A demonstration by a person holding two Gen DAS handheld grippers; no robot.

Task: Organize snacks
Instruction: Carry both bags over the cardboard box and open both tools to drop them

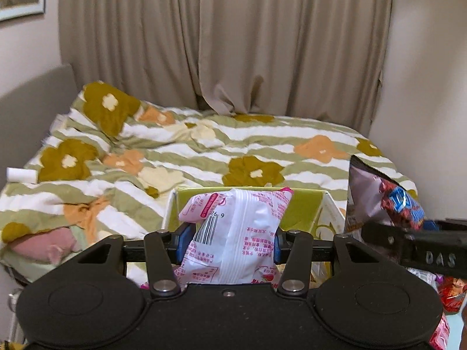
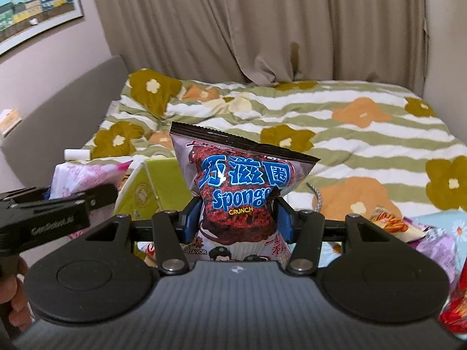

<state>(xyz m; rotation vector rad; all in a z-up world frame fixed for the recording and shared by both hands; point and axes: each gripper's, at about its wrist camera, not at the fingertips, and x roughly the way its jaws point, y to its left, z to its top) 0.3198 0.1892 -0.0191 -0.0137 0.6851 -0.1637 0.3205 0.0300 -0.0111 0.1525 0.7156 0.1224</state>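
Note:
My left gripper (image 1: 232, 245) is shut on a white and pink snack bag (image 1: 236, 227) and holds it upright over an open box with green inner walls (image 1: 303, 213). My right gripper (image 2: 238, 221) is shut on a purple Sponge Crunch bag (image 2: 239, 186), held upright to the right of the box (image 2: 157, 183). The Sponge Crunch bag also shows at the right of the left wrist view (image 1: 388, 201). The white and pink bag shows at the left of the right wrist view (image 2: 84, 175).
A bed with a striped flower quilt (image 1: 204, 151) lies behind the box. More snack packets lie at the right (image 2: 388, 221) on a light blue surface. Red packets (image 1: 451, 294) lie low at the right. Curtains (image 1: 233, 43) hang behind the bed.

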